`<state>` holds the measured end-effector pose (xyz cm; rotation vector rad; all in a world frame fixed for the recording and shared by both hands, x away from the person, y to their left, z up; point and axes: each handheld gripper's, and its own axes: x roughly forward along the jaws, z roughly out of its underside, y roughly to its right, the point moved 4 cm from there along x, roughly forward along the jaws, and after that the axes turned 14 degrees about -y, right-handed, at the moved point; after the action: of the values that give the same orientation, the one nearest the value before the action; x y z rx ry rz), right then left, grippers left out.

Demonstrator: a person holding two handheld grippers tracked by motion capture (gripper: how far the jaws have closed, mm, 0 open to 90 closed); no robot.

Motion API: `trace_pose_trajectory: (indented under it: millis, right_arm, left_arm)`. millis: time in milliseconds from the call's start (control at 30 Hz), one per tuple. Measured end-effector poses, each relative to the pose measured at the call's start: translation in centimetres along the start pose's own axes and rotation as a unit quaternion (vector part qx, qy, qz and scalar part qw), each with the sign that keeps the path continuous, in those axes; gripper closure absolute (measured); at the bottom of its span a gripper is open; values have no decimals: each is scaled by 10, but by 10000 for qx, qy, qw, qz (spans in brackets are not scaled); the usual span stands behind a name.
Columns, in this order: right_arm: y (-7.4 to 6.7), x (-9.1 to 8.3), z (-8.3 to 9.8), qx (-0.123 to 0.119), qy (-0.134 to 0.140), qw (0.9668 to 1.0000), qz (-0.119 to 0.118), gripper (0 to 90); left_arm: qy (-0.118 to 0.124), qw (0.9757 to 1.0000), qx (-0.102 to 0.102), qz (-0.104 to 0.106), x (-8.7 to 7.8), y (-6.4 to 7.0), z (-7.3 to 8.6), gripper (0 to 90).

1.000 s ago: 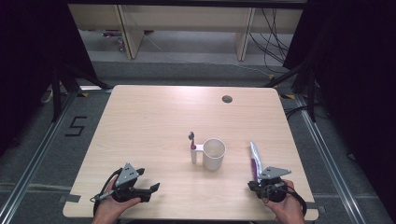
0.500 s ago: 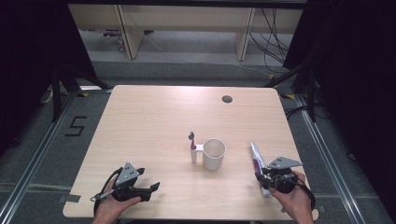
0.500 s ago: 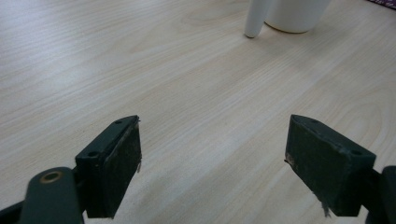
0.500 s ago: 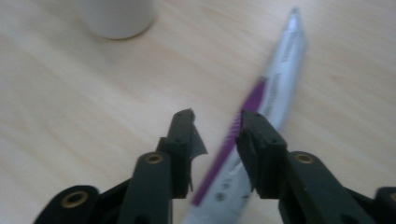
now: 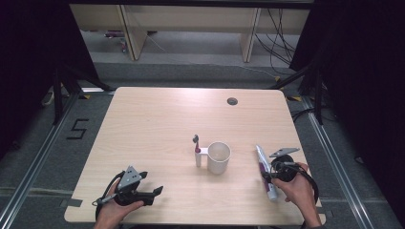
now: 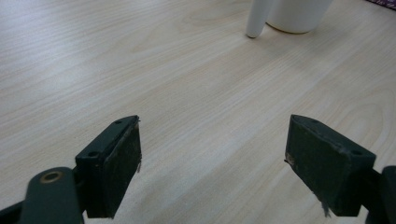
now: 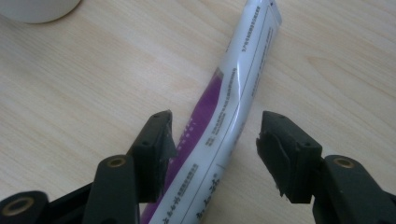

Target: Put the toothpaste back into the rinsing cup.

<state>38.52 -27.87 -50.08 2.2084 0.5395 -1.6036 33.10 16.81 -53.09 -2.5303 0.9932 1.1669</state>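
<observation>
A white and purple toothpaste tube (image 5: 260,160) lies flat on the table's right side. My right gripper (image 5: 268,175) is at its near half and stands open, one jaw on either side of the tube (image 7: 233,107); in the right gripper view (image 7: 215,149) there is a gap at the right jaw. A white mug (image 5: 218,157) sits mid-table with a toothbrush (image 5: 197,151) standing upright against its handle. My left gripper (image 5: 156,192) rests open near the front left edge; in the left gripper view (image 6: 212,163) nothing lies between its jaws, and the mug (image 6: 299,14) is far ahead.
The wooden table (image 5: 157,124) has a round cable hole (image 5: 232,101) at the back right. Dark curtains and metal rails flank it, with shelving behind. The front edge is close under both hands.
My right gripper has moved forward from the front edge and turned toward the tube, so its jaws now straddle it. The left gripper has stayed put.
</observation>
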Motion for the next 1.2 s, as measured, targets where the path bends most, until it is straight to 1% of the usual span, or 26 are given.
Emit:
trace_pose_trajectory:
  millis: [33, 100, 167, 200, 233, 300, 333, 367, 467, 500, 533, 567, 600, 667, 733, 833, 867, 900, 933, 967, 1000, 1033, 1067, 1100, 1133, 1200]
  right_arm:
    - [0, 1, 0, 42, -67, 10000, -4, 457]
    - [2, 5, -2, -2, -119, 9999, -17, 476]
    - [2, 8, -3, 93, -234, 9996, -117, 481]
    - [2, 9, -3, 29, -252, 9996, -146, 482]
    - [2, 11, -5, 49, -245, 9996, -140, 483]
    - [1, 12, -6, 28, -370, 9992, -138, 481]
    - [1, 13, -7, 7, -373, 9992, -106, 480]
    - [1, 14, -8, 26, -429, 9990, -124, 483]
    - [1, 18, -10, 29, -569, 9982, -168, 507]
    - [2, 20, -12, -44, -531, 9985, -125, 514]
    - [1, 21, -11, -13, -602, 9980, -166, 523]
    - [1, 22, -12, -31, -603, 9981, -136, 537]
    - [0, 21, -12, 6, -658, 9977, -172, 553]
    - [2, 22, -13, -128, -655, 9976, -184, 584]
    - [2, 21, -14, -128, -729, 9970, -211, 603]
    - [3, 21, -16, -200, -828, 9960, -269, 610]
    - [3, 21, -17, -216, -869, 9957, -256, 611]
    - [3, 21, -17, -283, -930, 9949, -255, 613]
    - [4, 21, -18, -358, -947, 9945, -273, 615]
    - [4, 21, -19, -348, -1005, 9940, -271, 616]
    - [1, 20, -19, -207, -1090, 9931, -388, 619]
    - [3, 21, -20, -347, -1102, 9926, -372, 620]
    - [0, 20, -20, -192, -1237, 9912, -442, 622]
    - [4, 21, -21, -383, -1181, 9915, -380, 624]
    - [4, 21, -22, -481, -1135, 9917, -378, 626]
    - [3, 20, -23, -468, -1277, 9900, -372, 632]
  left_arm:
    - [-24, 10000, 30, -6, 0, 0, 1, 180]
    - [-15, 10000, 29, 2, 1, 0, 0, 180]
    - [-25, 10000, 22, -2, 1, 0, 0, 179]
    - [-27, 10000, 21, -5, 1, 0, 0, 180]
    - [-16, 10000, 14, 5, 1, 0, 1, 180]
    - [-4, 10000, 19, 1, 0, 0, 0, 180]
    - [-3, 10000, 13, -3, 0, 0, 0, 180]
    - [-22, 10000, 27, -3, 0, 0, 0, 180]
    - [-7, 10000, 5, 11, 0, 1, 0, 180]
    - [-7, 10000, 16, 2, 0, 0, 0, 180]
    - [-37, 10000, 45, -18, 0, -1, 0, 180]
    - [-37, 10000, 27, -17, 1, 0, 0, 180]
    - [-22, 10000, 12, 11, 1, 1, 1, 179]
    - [-26, 10000, 25, 6, 1, 1, 0, 180]
    - [-30, 10000, 24, 8, 1, 1, 0, 180]
    - [-43, 10000, 35, 21, 1, 1, 1, 180]
    - [-26, 10000, 40, 5, 1, 1, 0, 180]
    - [3, 10000, 9, 23, 2, 1, 0, 180]
    - [-25, 10000, -3, -2, 2, 1, 0, 180]
    - [-22, 10000, 9, 10, 2, 1, 0, 180]
    - [-50, 10000, 53, 8, 2, 1, 0, 179]
    - [-43, 10000, 55, 2, 2, 1, 0, 180]
    - [-38, 10000, 42, -3, 2, 1, 0, 180]
    - [-41, 10000, 43, 14, 2, 1, 0, 180]
    - [-42, 10000, 50, 24, 2, 1, 0, 180]
    - [-50, 10000, 34, 34, 3, 2, 0, 180]
